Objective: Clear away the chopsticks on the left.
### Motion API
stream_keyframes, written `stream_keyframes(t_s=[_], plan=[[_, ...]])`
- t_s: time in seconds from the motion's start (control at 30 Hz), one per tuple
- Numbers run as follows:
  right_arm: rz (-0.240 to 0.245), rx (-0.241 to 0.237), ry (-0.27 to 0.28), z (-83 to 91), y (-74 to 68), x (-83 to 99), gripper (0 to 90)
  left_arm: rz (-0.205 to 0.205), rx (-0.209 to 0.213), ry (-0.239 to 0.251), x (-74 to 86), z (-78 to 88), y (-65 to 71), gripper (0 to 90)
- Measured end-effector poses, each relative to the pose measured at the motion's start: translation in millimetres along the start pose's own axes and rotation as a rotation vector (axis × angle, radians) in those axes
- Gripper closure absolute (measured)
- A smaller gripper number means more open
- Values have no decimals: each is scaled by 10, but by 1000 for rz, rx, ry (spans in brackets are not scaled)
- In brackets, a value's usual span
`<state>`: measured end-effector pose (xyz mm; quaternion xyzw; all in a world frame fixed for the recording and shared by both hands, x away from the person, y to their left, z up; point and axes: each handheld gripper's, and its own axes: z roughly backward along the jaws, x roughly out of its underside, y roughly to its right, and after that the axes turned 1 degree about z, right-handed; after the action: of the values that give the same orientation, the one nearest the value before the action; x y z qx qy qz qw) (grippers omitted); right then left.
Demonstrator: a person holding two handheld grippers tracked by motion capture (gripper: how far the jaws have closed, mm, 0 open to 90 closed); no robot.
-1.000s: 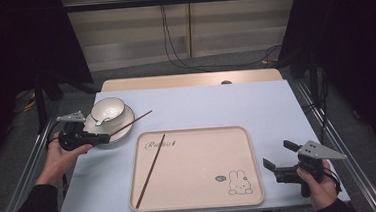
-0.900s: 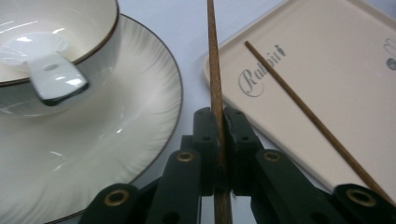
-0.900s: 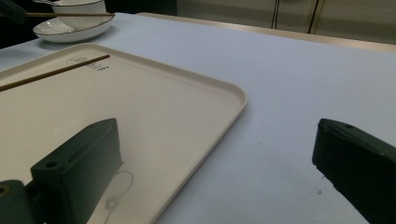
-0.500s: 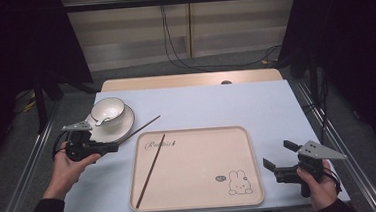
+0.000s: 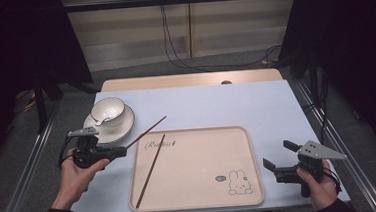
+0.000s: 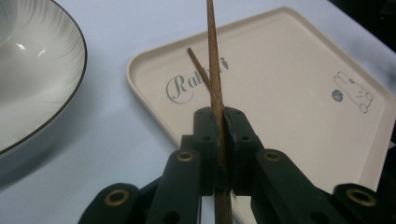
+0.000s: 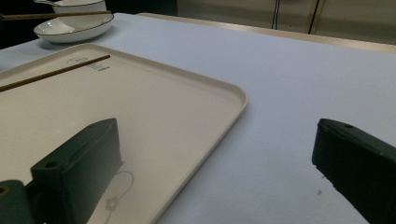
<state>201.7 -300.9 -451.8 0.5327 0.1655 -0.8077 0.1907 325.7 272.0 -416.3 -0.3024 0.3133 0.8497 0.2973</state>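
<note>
High view: pale blue-white tabletop [image 5: 216, 104] carries a beige rectangular plastic tray with rabbit print [image 5: 201, 185] near the person's edge. One thin brown wooden chopstick [image 5: 150, 171] lies slantwise on the tray's left half. At the table's left, a white bowl with dark rim [image 5: 107, 111] sits on a white saucer plate [image 5: 122, 128]. The left gripper [image 5: 121, 150], in the left hand [image 5: 78, 171], is clamped on a second brown chopstick [image 5: 147, 131], which slants up and away over the tray's far-left corner. The right gripper [image 5: 278, 154], in the right hand [image 5: 317, 184], sits beside the tray's right edge, jaws spread wide, holding nothing.

Left gripper view: black jaws of the left gripper [image 6: 218, 123] pinch the second chopstick [image 6: 212, 60] tight; it runs straight up the frame. The tray [image 6: 289, 93] and lying chopstick [image 6: 198, 67] are beyond, plate [image 6: 42, 88] at left.

Right gripper view: right gripper [image 7: 219, 154] jaws well apart, empty, over the tray's [image 7: 154, 107] edge and tabletop [image 7: 289, 84]. Lying chopstick [image 7: 56, 72] on tray; bowl [image 7: 79, 9] and plate [image 7: 74, 29] far off, the held chopstick [image 7: 56, 15] crossing in front of them.
</note>
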Motion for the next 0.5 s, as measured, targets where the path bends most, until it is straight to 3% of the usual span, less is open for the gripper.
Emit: stream_keyframes(t_s=[0.2, 0.23, 0.3, 0.37, 0.5], plan=[[0, 3, -1, -5, -3, 0, 10, 19, -5, 25, 14, -22, 237, 842], [-2, 3, -2, -3, -4, -1, 10, 9, -16, 27, 10, -52, 329, 842], [-2, 4, -1, -3, -3, -1, 10, 6, -8, 19, 7, -72, 364, 842], [-2, 3, -1, -3, -4, 0, 10, 23, -30, 28, -3, -135, 464, 842], [-2, 1, -1, -1, -4, 0, 10, 31, -49, 26, -6, -177, 532, 842]])
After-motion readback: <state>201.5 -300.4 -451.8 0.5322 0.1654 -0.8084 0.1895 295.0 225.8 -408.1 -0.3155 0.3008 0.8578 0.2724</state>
